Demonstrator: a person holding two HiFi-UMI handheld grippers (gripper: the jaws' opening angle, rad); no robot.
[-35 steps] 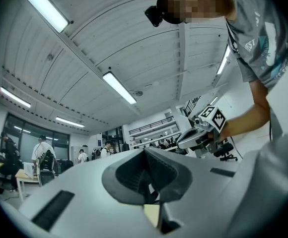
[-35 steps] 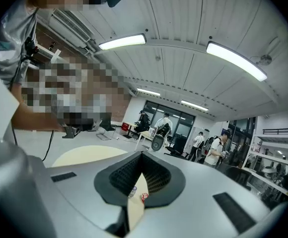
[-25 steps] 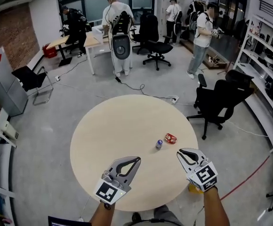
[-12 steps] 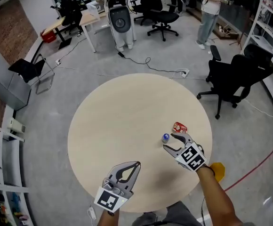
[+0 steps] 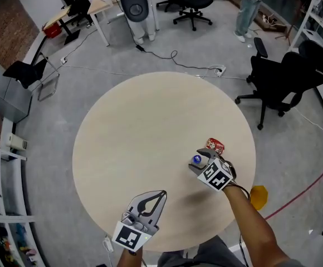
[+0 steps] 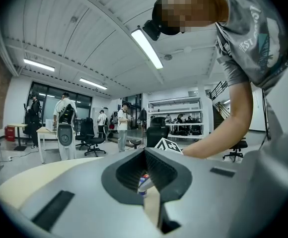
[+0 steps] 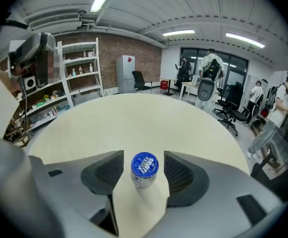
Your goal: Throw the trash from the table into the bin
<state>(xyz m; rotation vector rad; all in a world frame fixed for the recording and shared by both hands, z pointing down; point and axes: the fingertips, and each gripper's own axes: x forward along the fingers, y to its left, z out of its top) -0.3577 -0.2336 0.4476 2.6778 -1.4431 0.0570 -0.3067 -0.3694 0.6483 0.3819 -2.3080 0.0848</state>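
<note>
One blue-capped bottle (image 7: 144, 165), upright, stands between right tongs' (image 5: 198, 161) jaws, which are apart, just been opening, not touching it. Left tongs (image 5: 160, 194) together, well apart at 7 o'clock.

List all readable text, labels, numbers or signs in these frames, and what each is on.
Nothing is legible enough to quote.
Bottle cap: white print on blue, too blurred to read.
Red packet: print too small to read.
Marker cubes: black-and-white square patterns, no words.
Person's shirt: pale lettering, warped, not reliably readable.
Grey cabinet: small red sign, too small to read.
</note>
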